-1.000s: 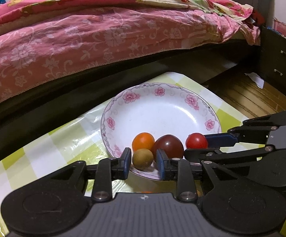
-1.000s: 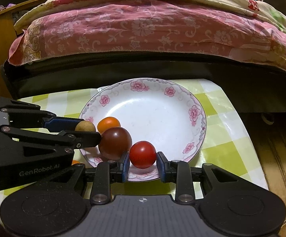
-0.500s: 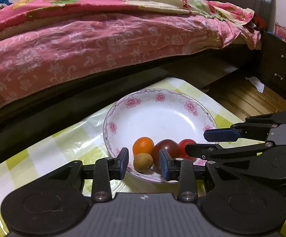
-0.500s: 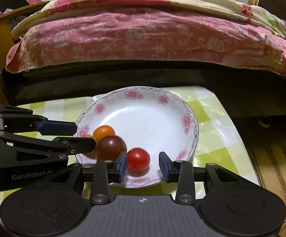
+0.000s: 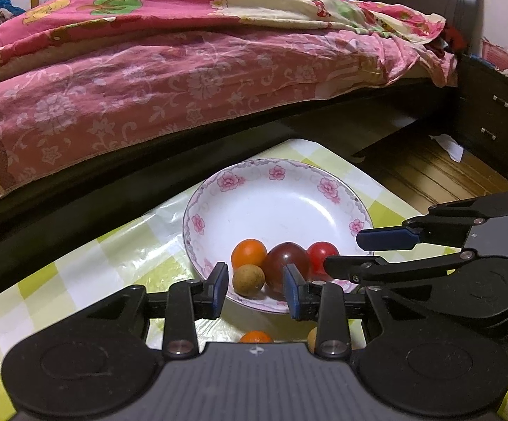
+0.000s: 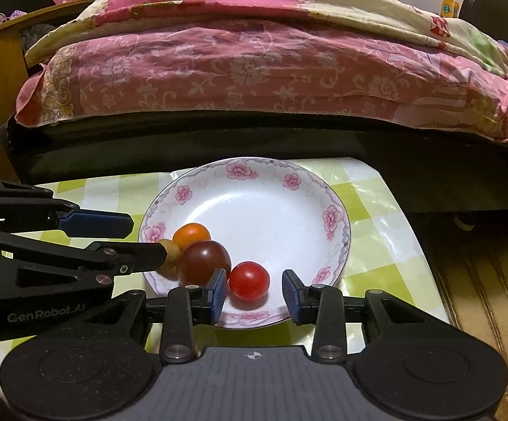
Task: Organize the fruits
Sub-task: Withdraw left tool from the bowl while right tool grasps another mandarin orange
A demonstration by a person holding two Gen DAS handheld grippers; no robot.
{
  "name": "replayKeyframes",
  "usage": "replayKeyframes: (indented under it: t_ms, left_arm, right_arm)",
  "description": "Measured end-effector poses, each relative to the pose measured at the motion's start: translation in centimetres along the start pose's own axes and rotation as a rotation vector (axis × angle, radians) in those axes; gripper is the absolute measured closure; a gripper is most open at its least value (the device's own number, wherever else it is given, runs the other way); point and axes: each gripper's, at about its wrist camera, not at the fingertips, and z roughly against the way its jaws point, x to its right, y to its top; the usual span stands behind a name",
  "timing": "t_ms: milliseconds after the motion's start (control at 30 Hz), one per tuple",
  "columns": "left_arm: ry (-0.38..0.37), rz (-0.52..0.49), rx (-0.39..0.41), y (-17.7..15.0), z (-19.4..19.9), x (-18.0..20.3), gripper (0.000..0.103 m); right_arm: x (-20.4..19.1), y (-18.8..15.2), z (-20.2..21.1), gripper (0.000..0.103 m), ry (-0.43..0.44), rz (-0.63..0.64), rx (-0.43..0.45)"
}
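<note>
White floral plate [image 5: 327, 189] holds your fruit at its near edge: brown longan [image 5: 248, 280] leftmost, orange tomato [image 5: 248, 252] behind, dark tomato [image 5: 285, 266], then red tomato [image 6: 248, 280]. Your left tongs [image 5: 255, 286] and right tongs [image 6: 254, 293] stand spread, gripping nothing.

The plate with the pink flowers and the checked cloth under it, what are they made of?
The plate looks like glazed china: smooth and white, with printed pink flowers and soft glare in its bowl. It could also be hard plastic. The cloth looks like plastic or oilcloth: shiny patches and crinkly folds show on its green and white checks.
</note>
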Motion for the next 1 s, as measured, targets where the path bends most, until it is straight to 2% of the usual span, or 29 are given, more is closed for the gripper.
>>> replayKeyframes:
  t_ms: [400,700,1000]
  left_arm:
    - [-0.017,-0.045,-0.018,-1.3,1.7,0.3,0.062]
    - [-0.028,-0.122,-0.07,-4.1,3.5,0.5,0.062]
    - [-0.067,-0.141,-0.124,-5.9,3.3,0.8,0.062]
  right_arm:
    - [-0.8,-0.6,1.5,0.07,0.019,0.021,-0.007]
    - [-1.3,-2.1,2.6,0.07,0.061,0.033,-0.041]
    - [-2.1,-3.2,2.4,0.07,0.102,0.058,-0.093]
